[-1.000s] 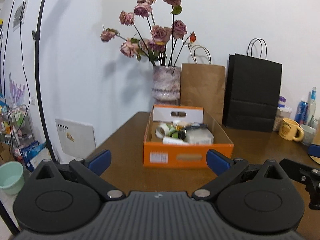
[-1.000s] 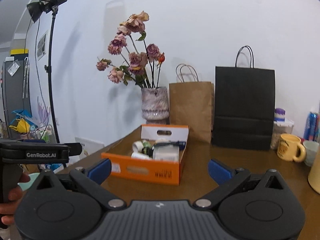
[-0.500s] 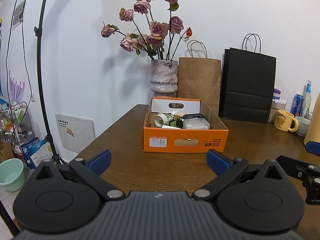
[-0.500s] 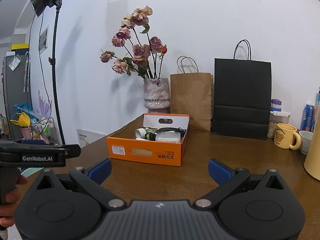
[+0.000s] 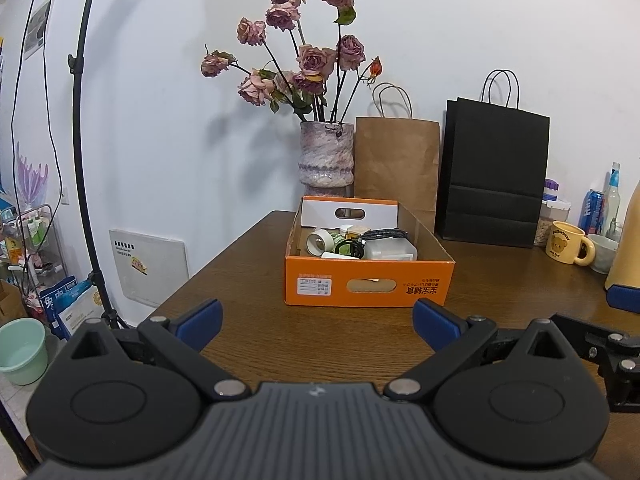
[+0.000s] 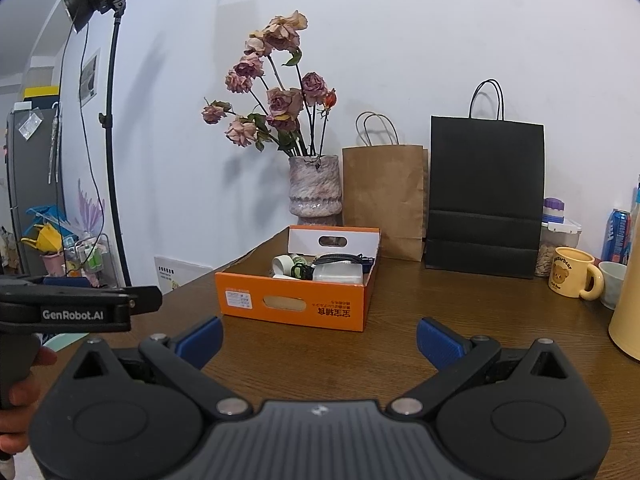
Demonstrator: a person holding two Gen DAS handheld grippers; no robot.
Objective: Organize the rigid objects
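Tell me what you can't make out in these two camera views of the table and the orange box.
- Orange box contents, both views: the near wall hides the lower items; the rest are too small to identify.
- Box label, left wrist view: print too small to read.
- Cream container, right wrist view: cut off by the right edge.
- Left gripper and right gripper: both open, nothing between the fingers.

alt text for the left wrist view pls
An open left gripper hovers empty over a wooden table, facing an orange box of small items. Behind stand a vase of dried roses, a brown bag and a black bag.
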